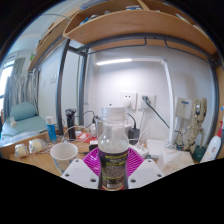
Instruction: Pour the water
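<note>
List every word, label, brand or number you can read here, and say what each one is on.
None can be read.
Bottle between the gripper fingers: its label is too blurred to read.
Blue container on the desk: any print is too small to read.

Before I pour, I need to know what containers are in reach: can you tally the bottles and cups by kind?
Clear bottle held between the tool's fingers: 1
Blue bottle: 1
White cup: 1
Total: 3
</note>
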